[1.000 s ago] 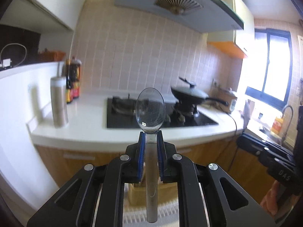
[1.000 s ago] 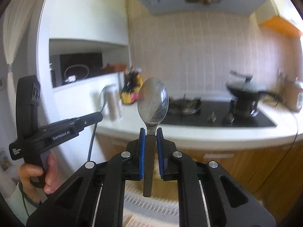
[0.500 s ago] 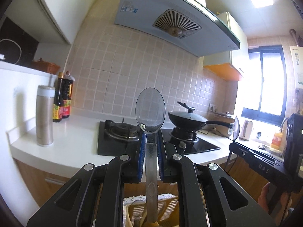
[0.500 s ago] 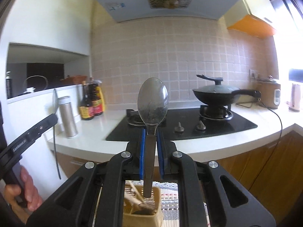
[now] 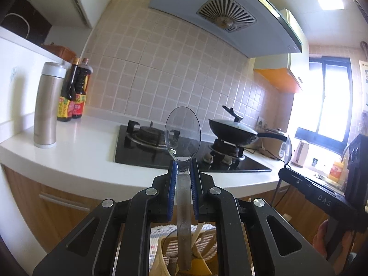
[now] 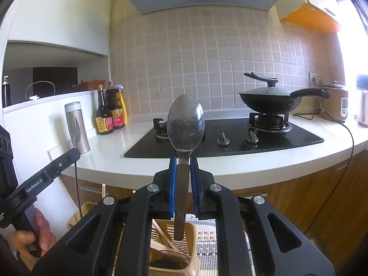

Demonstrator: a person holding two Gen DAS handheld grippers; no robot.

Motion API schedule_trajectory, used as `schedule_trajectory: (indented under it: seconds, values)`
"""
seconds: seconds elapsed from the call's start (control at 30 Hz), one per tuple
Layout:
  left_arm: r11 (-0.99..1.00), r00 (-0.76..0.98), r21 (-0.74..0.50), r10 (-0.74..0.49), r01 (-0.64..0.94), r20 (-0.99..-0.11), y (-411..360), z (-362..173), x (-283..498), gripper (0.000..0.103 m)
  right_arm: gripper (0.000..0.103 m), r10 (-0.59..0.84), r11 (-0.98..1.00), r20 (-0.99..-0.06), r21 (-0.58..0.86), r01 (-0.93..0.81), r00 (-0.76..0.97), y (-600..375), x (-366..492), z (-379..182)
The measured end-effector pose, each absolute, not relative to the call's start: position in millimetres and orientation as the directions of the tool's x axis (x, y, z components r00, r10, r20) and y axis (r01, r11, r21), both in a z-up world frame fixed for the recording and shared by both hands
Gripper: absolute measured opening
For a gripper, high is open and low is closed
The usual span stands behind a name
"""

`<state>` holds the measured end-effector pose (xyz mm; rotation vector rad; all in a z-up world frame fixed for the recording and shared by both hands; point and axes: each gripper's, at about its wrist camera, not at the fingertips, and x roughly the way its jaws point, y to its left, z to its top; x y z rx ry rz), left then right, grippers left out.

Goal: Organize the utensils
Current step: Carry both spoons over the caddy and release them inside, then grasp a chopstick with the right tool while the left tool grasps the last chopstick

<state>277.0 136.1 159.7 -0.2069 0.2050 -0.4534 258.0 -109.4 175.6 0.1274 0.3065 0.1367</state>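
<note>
The left gripper (image 5: 183, 179) is pinching a clear plastic spoon (image 5: 182, 135) upright above a beige slatted utensil holder (image 5: 207, 234). The right gripper (image 6: 183, 177) is pinching a dark-handled metal spoon (image 6: 185, 124) over that holder (image 6: 181, 230). Only the right view is showing wooden utensils (image 6: 165, 241) inside and the patterned mat (image 6: 207, 241) beneath.

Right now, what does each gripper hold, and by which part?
The left gripper holds a clear spoon at its neck. The right gripper holds a metal spoon at its neck too.
</note>
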Motion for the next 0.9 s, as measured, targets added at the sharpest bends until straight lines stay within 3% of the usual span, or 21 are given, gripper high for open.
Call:
schedule_trajectory:
  seconds: [0.13, 0.23, 0.3, 0.37, 0.43, 0.5, 0.53, 0.73, 0.9]
  values:
    - [0.883, 0.881, -0.214, -0.452, 0.418, -0.142, 136.8, 154.7, 266.8, 0.011, 0.010, 0.154, 0.984, -0.290, 0.134, -0.119, 0.944, -108.5, 253.5, 171.5]
    - [0.871, 0.865, -0.231, -0.475, 0.434, -0.163, 141.9, 152.7, 262.3, 0.018, 0.013, 0.179, 0.981, -0.314, 0.133, -0.144, 0.932, -107.2, 247.7, 169.7]
    - [0.868, 0.861, -0.237, -0.479, 0.436, -0.171, 146.5, 154.5, 257.4, 0.025, 0.024, 0.195, 0.977, -0.342, 0.146, -0.153, 0.919, -107.9, 241.9, 169.5]
    - [0.872, 0.865, -0.235, -0.472, 0.430, -0.169, 152.0, 158.4, 248.1, 0.047, 0.026, 0.197, 0.976, -0.353, 0.157, -0.150, 0.914, -110.5, 234.1, 171.5]
    - [0.870, 0.866, -0.236, -0.473, 0.432, -0.159, 161.3, 166.3, 232.2, 0.058, 0.031, 0.210, 0.971, -0.346, 0.186, -0.153, 0.914, -116.3, 219.7, 174.3]
    - [0.862, 0.857, -0.238, -0.490, 0.448, -0.160, 168.3, 174.5, 217.7, 0.067, 0.053, 0.221, 0.965, -0.348, 0.212, -0.153, 0.911, -121.9, 202.2, 177.0]
    - [0.859, 0.853, -0.237, -0.496, 0.454, -0.162, 171.5, 179.0, 209.7, 0.071, 0.054, 0.224, 0.963, -0.346, 0.222, -0.152, 0.911, -124.2, 194.3, 178.5]
    - [0.852, 0.830, -0.226, -0.516, 0.472, -0.212, 180.9, 207.5, 164.5, 0.074, 0.054, 0.230, 0.959, -0.411, 0.250, -0.133, 0.882, -126.8, 146.6, 187.9]
    - [0.864, 0.798, -0.174, -0.503, 0.472, -0.331, 168.5, 215.6, 137.5, 0.074, 0.054, 0.263, 0.958, -0.571, 0.247, -0.143, 0.778, -114.5, 122.8, 183.4]
